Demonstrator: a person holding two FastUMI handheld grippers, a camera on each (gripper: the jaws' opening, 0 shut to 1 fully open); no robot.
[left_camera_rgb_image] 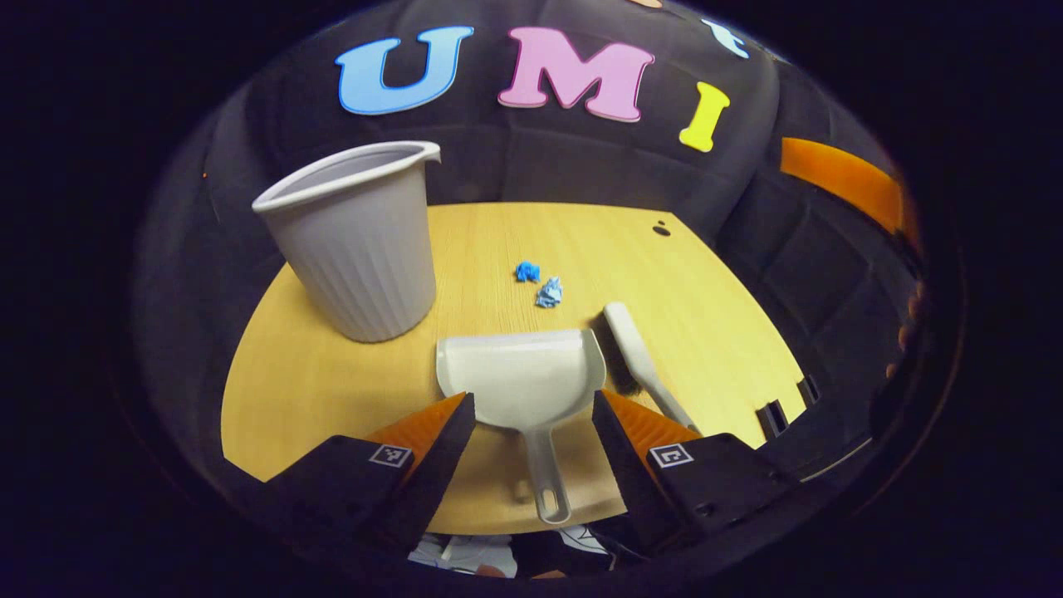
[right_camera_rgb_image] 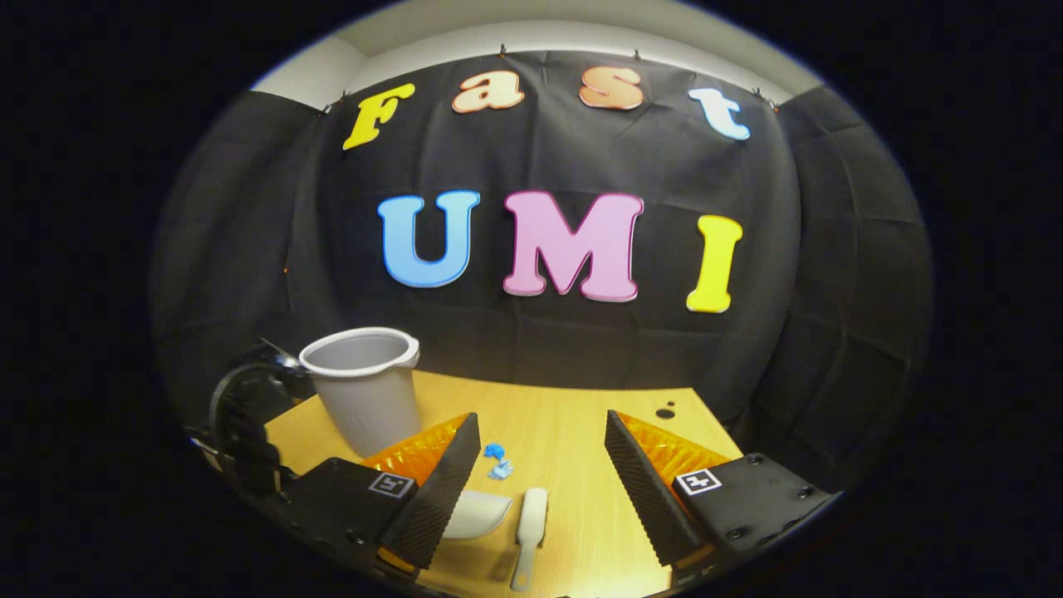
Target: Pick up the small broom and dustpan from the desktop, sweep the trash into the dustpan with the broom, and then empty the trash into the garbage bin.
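Opening step, the pickup: nothing is grasped so far. In the left gripper view the left hand-held gripper (left_camera_rgb_image: 531, 432) hangs above the near edge of the desk (left_camera_rgb_image: 332, 374), jaws spread wide and empty, lined up over the handle of the white dustpan (left_camera_rgb_image: 519, 378), which lies flat with its mouth facing away toward the trash. The small broom (left_camera_rgb_image: 635, 353) lies just beside the dustpan on its right, handle pointing back to the near edge, dark bristles along its left side. Two bits of blue crumpled trash (left_camera_rgb_image: 540, 284) sit close together a little beyond the dustpan's mouth, apart from it. The grey ribbed garbage bin (left_camera_rgb_image: 361, 249) stands upright on the left part of the desk, near the dustpan but not touching it. In the right gripper view the right hand-held gripper (right_camera_rgb_image: 540, 482) is also released and empty, held higher and farther back, with the broom (right_camera_rgb_image: 529, 523) between its fingers in the picture and well below them. Next move, by my read: left drops onto the dustpan handle and clamps, right comes down onto the broom handle. Both handles lie flat on the desk, so fingers must straddle them low; risk is nudging one tool into the other.
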